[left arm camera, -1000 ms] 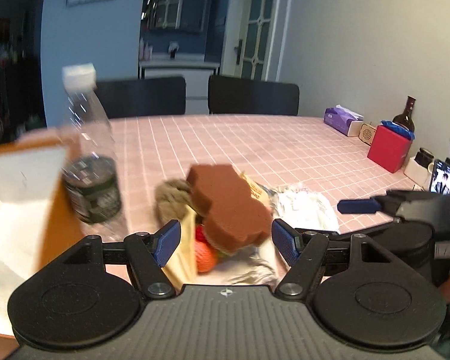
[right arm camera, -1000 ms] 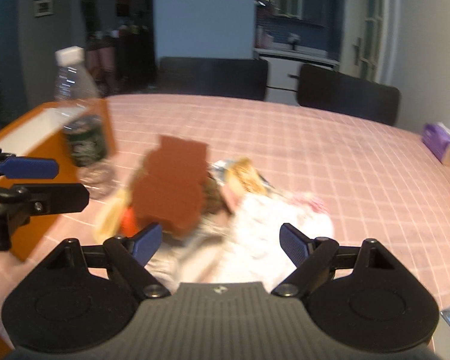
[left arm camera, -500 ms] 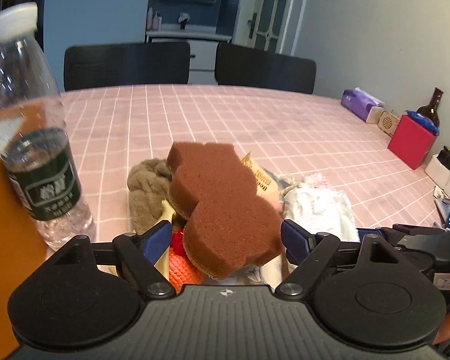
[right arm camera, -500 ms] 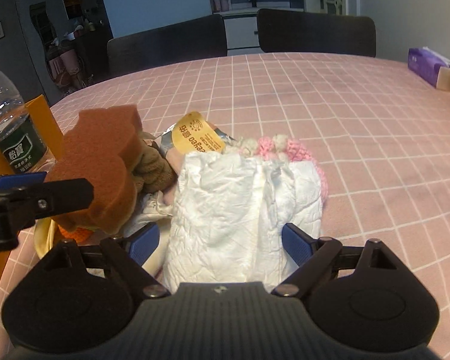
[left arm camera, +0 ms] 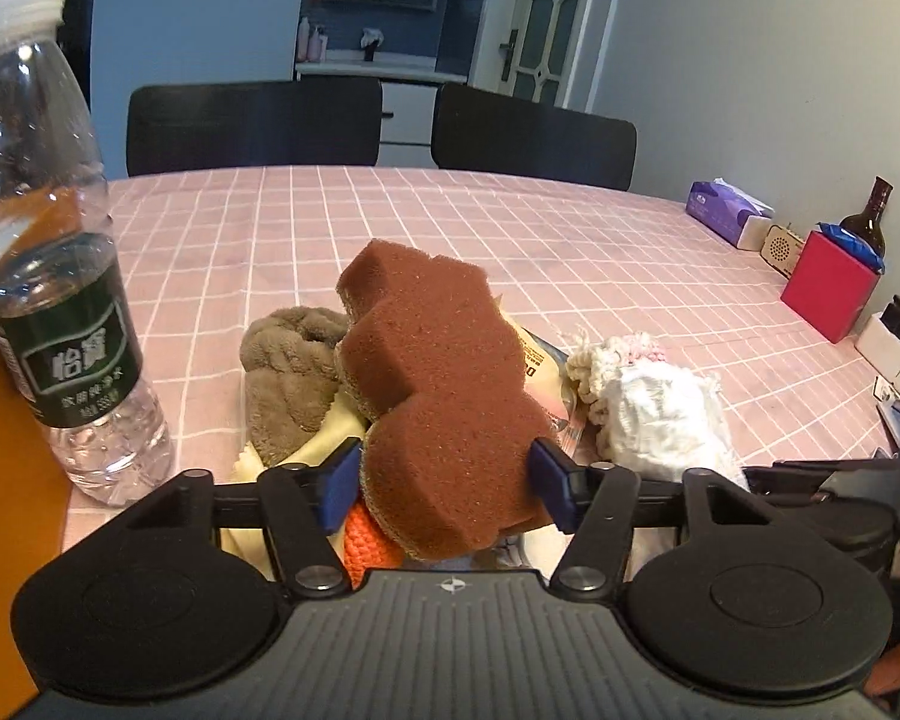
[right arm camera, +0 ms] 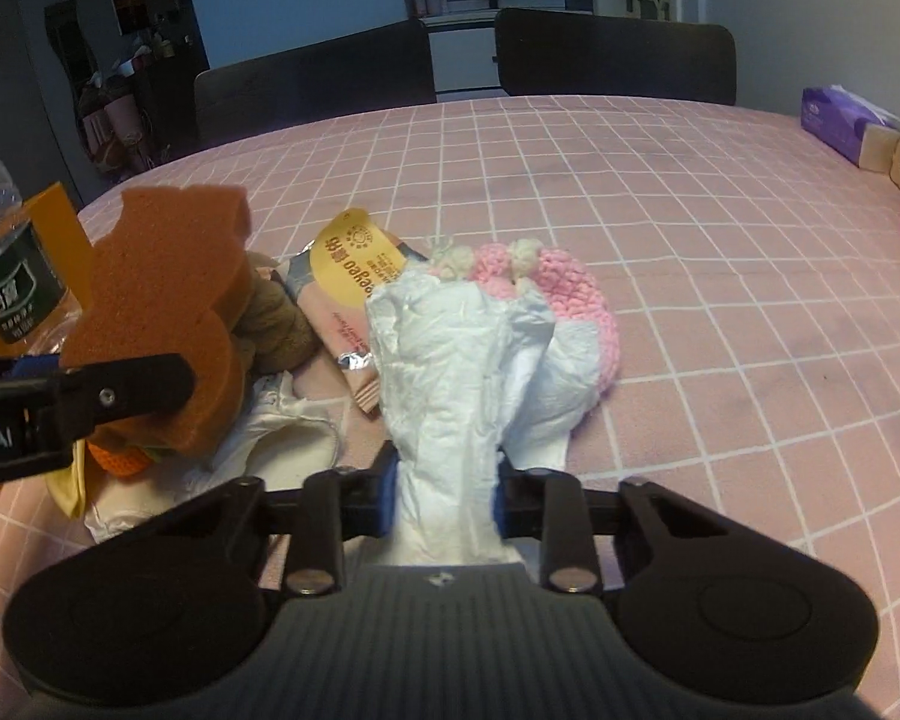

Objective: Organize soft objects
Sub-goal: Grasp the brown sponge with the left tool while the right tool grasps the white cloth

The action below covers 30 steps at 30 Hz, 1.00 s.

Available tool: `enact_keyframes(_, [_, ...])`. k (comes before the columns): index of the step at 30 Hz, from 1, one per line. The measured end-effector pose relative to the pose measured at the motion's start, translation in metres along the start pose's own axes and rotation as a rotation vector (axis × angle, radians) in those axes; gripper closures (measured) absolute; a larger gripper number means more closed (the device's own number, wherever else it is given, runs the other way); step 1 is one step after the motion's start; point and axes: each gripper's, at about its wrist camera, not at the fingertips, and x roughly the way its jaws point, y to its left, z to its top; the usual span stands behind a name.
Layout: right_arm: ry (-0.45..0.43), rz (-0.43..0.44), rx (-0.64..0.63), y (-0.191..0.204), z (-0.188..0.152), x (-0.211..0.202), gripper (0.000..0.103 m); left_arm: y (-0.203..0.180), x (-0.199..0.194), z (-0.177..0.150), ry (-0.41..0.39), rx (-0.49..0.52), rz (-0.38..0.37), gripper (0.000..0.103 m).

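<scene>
1. The worktop (left arm camera: 570,252), under a pink checked cloth, is carrying a heap of soft things near its front edge, and the brown sponge (left arm camera: 444,384) is serving here as the landmark, lying on top of that heap.
2. The water bottle (left arm camera: 60,300) is standing upright well to the left of the sponge, the one hard thing close by, likely to tip if knocked.
3. The sponge itself is sitting between the pads of the left hand-held gripper (left arm camera: 444,480), whose jaws are closing with both pads against its near lobe; it is looking light and springy, so a hold across the narrow lobe should be squeezing in without slipping.
4. The white crumpled cloth (right arm camera: 450,396) is lying just right of the sponge, and the right hand-held gripper (right arm camera: 444,498) is closing, pinching its near end into a neck; being limp and thin, it will probably be trailing when lifted, so a bunched fold is the best place to take it.
5. The tan fleece cloth (left arm camera: 288,372) is lying just left of and behind the sponge, touching it.
6. The pink knitted piece (right arm camera: 570,294) is lying beyond the white cloth, partly under it.
7. The orange knit (left arm camera: 366,540) is peeking out beneath the sponge.
</scene>
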Motion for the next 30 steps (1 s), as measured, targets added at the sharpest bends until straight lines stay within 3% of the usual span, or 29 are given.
enact_keyframes(6, [-0.069,-0.007,-0.026,0.009,-0.001,-0.033,0.079,-0.011,-0.024,-0.008,-0.077,0.076,0.046,0.047])
enact_keyframes(12, [-0.121,0.055,-0.073,0.026,-0.001,-0.061,0.079,-0.017,-0.051,-0.016,-0.114,0.114,0.005,0.049])
enact_keyframes(18, [-0.057,0.150,-0.072,0.036,-0.011,-0.060,0.079,-0.013,-0.065,-0.026,-0.074,0.082,-0.066,0.050])
enact_keyframes(24, [-0.010,0.165,-0.108,0.051,-0.032,-0.063,0.079,-0.006,-0.079,-0.042,-0.068,0.072,-0.077,0.051])
enact_keyframes(29, [0.028,0.178,-0.122,0.061,-0.045,-0.060,0.079,0.006,-0.072,-0.059,0.013,0.050,-0.075,0.047])
enact_keyframes(30, [0.033,0.178,-0.129,0.063,-0.048,-0.060,0.079,0.008,-0.072,-0.062,0.006,0.043,-0.080,0.041])
